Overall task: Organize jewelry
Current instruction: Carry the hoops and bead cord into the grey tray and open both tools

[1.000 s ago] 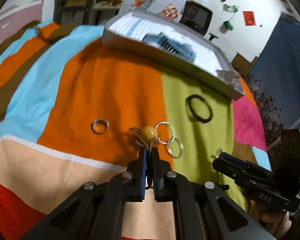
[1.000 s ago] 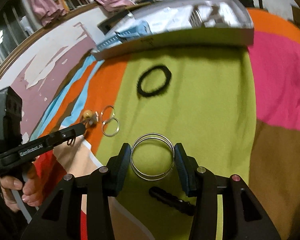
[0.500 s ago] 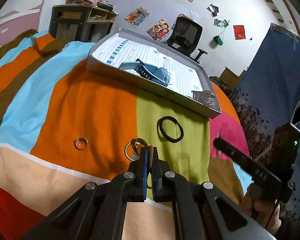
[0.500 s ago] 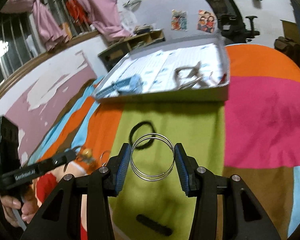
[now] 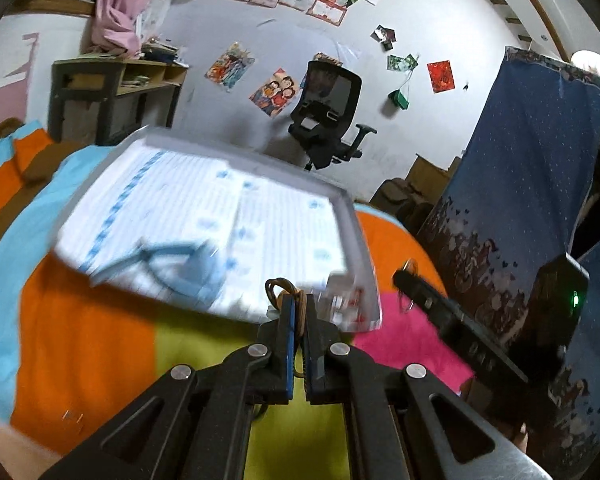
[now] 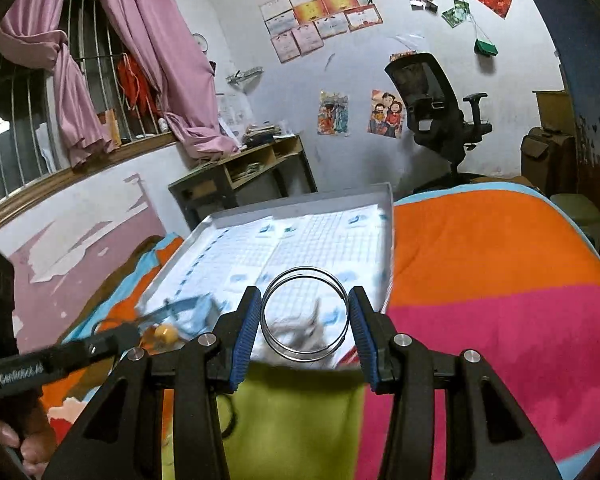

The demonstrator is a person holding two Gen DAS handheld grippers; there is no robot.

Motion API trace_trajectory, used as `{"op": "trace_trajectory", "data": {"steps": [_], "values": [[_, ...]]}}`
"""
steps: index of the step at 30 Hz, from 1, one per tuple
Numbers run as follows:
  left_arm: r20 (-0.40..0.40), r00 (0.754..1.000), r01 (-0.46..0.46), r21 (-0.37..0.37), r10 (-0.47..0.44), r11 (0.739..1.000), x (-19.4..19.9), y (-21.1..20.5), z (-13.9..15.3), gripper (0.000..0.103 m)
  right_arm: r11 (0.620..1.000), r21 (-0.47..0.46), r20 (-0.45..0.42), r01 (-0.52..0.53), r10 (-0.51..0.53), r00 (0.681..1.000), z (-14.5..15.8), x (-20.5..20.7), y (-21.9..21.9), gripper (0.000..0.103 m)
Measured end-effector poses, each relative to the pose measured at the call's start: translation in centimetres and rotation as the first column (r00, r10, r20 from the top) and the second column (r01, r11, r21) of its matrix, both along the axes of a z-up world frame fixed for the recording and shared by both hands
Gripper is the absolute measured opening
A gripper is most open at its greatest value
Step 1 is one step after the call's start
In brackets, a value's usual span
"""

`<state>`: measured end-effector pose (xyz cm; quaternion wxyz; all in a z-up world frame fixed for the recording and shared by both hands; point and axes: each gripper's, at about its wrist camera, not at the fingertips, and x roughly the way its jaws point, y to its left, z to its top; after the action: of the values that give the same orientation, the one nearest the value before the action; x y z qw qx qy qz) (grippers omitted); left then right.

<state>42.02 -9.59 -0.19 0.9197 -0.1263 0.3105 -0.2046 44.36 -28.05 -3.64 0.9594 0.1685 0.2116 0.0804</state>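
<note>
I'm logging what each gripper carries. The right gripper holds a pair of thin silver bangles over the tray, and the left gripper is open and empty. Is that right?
Not quite. The left gripper is not open and empty: the left wrist view shows its jaws shut on a brown cord bracelet. The rest stands: in the right wrist view the right gripper holds the thin silver bangles over the tray.

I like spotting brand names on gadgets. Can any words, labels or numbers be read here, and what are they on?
"GenRobot.AI": white print on the side of the left tongs, seen from the right wrist camera.
Wall certificates: print too small to read.
Gridded sheet lining the tray: blurred, unreadable.
Embossed marks on the right tongs body: not legible.
</note>
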Motion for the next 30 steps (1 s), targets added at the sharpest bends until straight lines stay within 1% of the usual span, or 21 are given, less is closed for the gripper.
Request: {"op": "trace_trajectory", "data": {"steps": [2,5,8,9,12,16,18,20,21,23,24,25,26,27,29,30], "values": [[-0.010,1.000,0.001,-0.017,-0.001,1.000,2.0,-0.9,-0.3,0.003,1.000,0.010,-0.031,-0.010,0.011,0.999,0.0,1.6,-1.0,0.040],[-0.039,0.999,-0.008,-0.024,0.007,1.000,4.7,-2.1,-1.8,0.003,1.000,0.012,-0.039,-0.023,0.024,0.999,-0.3,2.9,-1.6,0.040],[-0.066,0.998,-0.009,-0.004,0.009,1.000,6.1,-2.8,-3.4,0.003,0.999,-0.031,-0.065,-0.039,0.037,0.997,-1.0,3.8,-1.4,0.040],[-0.080,0.997,-0.015,0.016,0.016,1.000,6.5,-3.1,-4.0,0.003,0.998,-0.041,-0.078,-0.046,0.042,0.996,-1.4,4.1,-1.3,0.040],[-0.110,0.994,-0.001,0.045,0.006,0.999,6.9,-3.6,-5.2,0.003,0.997,-0.066,-0.111,-0.050,0.043,0.993,-2.5,4.6,-0.7,0.041],[-0.083,0.996,0.000,0.102,0.008,0.995,6.2,-4.0,-5.6,0.004,0.997,-0.058,-0.115,-0.055,0.048,0.992,-3.0,4.5,-0.7,0.041],[-0.083,0.996,-0.006,0.102,0.014,0.995,5.9,-3.8,-5.5,0.006,0.997,-0.048,-0.110,-0.055,0.050,0.993,-3.0,4.4,-1.1,0.041],[-0.084,0.996,-0.016,0.100,0.025,0.995,5.7,-3.4,-5.5,0.019,0.998,-0.029,-0.117,-0.052,0.048,0.992,-3.2,4.3,-1.3,0.044],[-0.081,0.996,-0.023,0.097,0.031,0.995,5.6,-3.1,-5.4,0.022,0.999,-0.022,-0.121,-0.049,0.046,0.992,-3.3,4.3,-1.5,0.045],[-0.075,0.996,-0.039,0.091,0.046,0.995,5.4,-2.8,-5.2,0.039,0.999,-0.009,-0.119,-0.044,0.042,0.992,-3.4,4.2,-1.8,0.045],[-0.072,0.996,-0.051,0.086,0.058,0.995,5.2,-2.6,-5.0,0.044,0.999,-0.007,-0.114,-0.039,0.038,0.993,-3.4,4.1,-1.9,0.046],[-0.069,0.995,-0.063,0.072,0.068,0.995,4.9,-2.4,-4.7,0.055,0.999,-0.005,-0.106,-0.034,0.034,0.994,-3.2,4.0,-2.1,0.050],[-0.064,0.995,-0.070,0.060,0.074,0.996,4.8,-2.3,-4.5,0.061,1.000,-0.004,-0.100,-0.029,0.029,0.995,-3.1,3.9,-2.1,0.053],[-0.052,0.995,-0.082,0.042,0.084,0.996,4.4,-2.1,-4.1,0.063,1.000,-0.003,-0.086,-0.021,0.021,0.996,-2.9,3.7,-2.3,0.056],[-0.025,0.994,-0.104,0.032,0.105,0.994,4.0,-1.9,-3.3,0.072,1.000,-0.009,-0.057,-0.009,0.009,0.998,-2.3,3.1,-2.4,0.057],[-0.006,0.993,-0.117,0.022,0.118,0.993,3.6,-1.9,-2.7,0.073,1.000,-0.022,-0.040,0.004,-0.005,0.999,-1.9,2.8,-2.5,0.059]]}}
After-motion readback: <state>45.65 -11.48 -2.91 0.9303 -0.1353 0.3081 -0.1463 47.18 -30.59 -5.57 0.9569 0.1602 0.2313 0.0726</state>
